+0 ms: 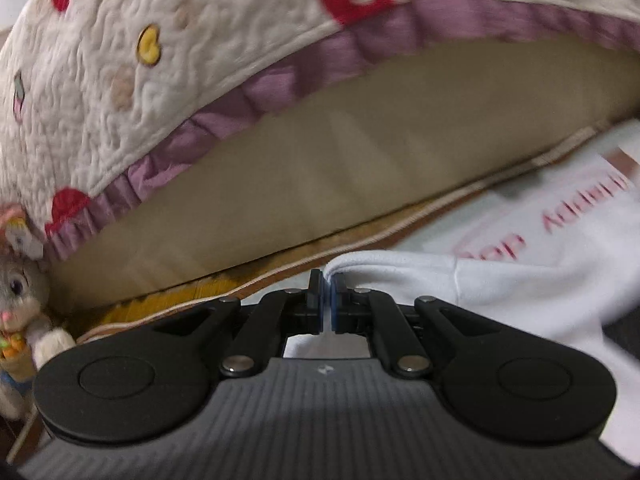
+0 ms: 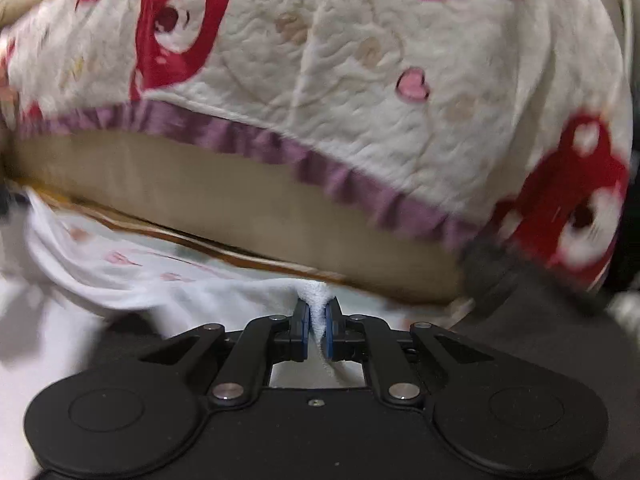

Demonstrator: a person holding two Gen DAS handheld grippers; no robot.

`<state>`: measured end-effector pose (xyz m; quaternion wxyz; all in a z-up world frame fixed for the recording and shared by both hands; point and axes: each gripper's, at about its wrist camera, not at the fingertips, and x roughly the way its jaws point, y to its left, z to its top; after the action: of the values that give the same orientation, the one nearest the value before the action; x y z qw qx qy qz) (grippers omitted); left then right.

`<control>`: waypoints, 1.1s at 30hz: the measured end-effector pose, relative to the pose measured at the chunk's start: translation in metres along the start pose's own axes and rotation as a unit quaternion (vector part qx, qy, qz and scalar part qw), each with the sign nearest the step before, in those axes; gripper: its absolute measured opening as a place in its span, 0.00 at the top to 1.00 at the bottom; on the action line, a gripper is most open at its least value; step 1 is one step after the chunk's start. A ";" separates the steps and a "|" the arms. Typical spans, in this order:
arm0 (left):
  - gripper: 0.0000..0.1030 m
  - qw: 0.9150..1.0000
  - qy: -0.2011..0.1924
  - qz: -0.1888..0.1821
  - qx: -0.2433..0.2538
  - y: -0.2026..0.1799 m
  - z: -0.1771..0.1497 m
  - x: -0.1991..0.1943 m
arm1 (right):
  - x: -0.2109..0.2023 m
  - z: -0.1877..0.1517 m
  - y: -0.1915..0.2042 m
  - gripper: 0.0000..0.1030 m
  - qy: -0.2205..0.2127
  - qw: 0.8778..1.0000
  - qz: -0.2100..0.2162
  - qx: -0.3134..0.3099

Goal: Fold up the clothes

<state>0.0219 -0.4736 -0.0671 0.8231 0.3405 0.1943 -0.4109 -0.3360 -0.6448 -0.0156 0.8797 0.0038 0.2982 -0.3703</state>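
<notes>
A white garment (image 1: 500,280) with pink lettering is seen spread low in both wrist views, in front of a tan cushion face (image 1: 320,160); its edge is pinched by the left tongs (image 1: 328,300), whose blue pads are closed right on a thin fold of the white fabric, with the rest of the cloth trailing off to the right of that view; the lettering is too smeared to be read. In the other view the right tongs (image 2: 317,332) are clamped on a bunched ridge of the same garment (image 2: 160,280), a puckered bit of it sticking up between the pads and a strip hanging down behind them; so both tongs are shut on cloth, nothing loose. A cream quilt (image 1: 120,80) with red shapes, small hearts and a purple ruffle trim (image 1: 256,92) is draped over the cushion above, and it is seen in the right view too (image 2: 360,60); a yellowish piped edge (image 1: 224,284) is visible along the bottom of the cushion; a grey plush bunny (image 1: 20,292) is tucked at the far left of the left view, just under the quilt's corner. Everything is pretty blurry, so finer detail can't be made out.
</notes>
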 end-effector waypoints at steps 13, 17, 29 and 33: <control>0.58 0.995 0.056 0.038 -0.075 -0.021 -0.015 0.082 | 0.060 -0.030 -0.026 0.87 0.063 0.996 -0.016 0.055; 0.51 0.994 0.043 -0.020 -0.095 -0.019 -0.040 0.046 | 0.095 -0.044 -0.015 0.52 0.093 0.992 -0.035 0.077; 0.51 0.994 0.031 -0.088 -0.050 -0.042 -0.077 -0.019 | 0.053 -0.068 0.085 0.52 0.062 0.971 0.141 -0.184; 0.51 0.993 0.040 -0.092 -0.061 -0.041 -0.081 -0.014 | 0.064 -0.102 0.101 0.53 0.052 0.972 0.106 -0.205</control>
<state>-0.0226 -0.4256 -0.1310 0.7926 0.2861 0.2827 -0.4583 -0.2876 -0.5900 -0.1550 0.8795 -0.1255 0.4108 -0.2049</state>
